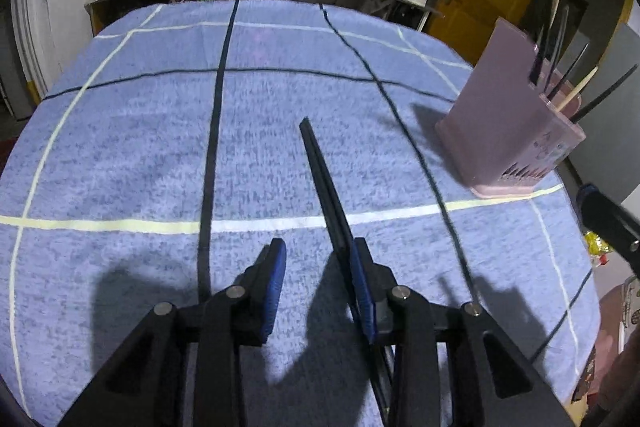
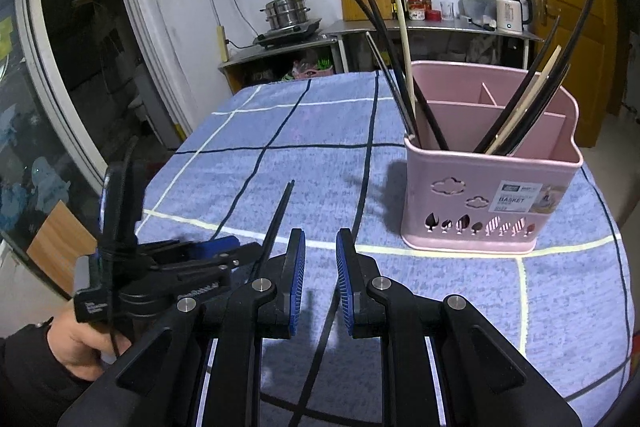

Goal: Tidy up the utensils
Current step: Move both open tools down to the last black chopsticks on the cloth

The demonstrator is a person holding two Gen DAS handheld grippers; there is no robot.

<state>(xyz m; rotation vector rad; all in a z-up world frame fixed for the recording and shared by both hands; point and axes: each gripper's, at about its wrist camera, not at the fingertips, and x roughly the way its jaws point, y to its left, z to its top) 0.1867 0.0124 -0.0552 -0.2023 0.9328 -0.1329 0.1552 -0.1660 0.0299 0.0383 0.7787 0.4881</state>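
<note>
My left tongs (image 1: pixel 318 247) stand partly open over the blue checked cloth (image 1: pixel 132 147) that covers the worktop. A pair of black chopsticks (image 1: pixel 320 171) lies against the inner face of one blue pad (image 1: pixel 362 287) and runs forward past the tips; the other pad stands clear of it, so nothing is pinched. Whether the far end of the chopsticks touches the cloth I cannot tell.

My right tongs (image 2: pixel 320 243) have a narrow gap between the pads and hold nothing. Seen from that side, my left hand (image 2: pixel 80 343) grips the left tongs' handle low at the worktop's near left edge, the chopsticks slanting up from them.

Near the worktop's right edge stands the pink utensil basket (image 2: pixel 484 203), upright, well apart from both tongs. Its front compartment holds several black and pale chopsticks (image 2: pixel 516 111), leaning outward at both ends.

Beyond the worktop's far edge, a metal counter (image 2: pixel 420 27) carries a steamer pot (image 2: pixel 288 13) and a kettle (image 2: pixel 512 11).
</note>
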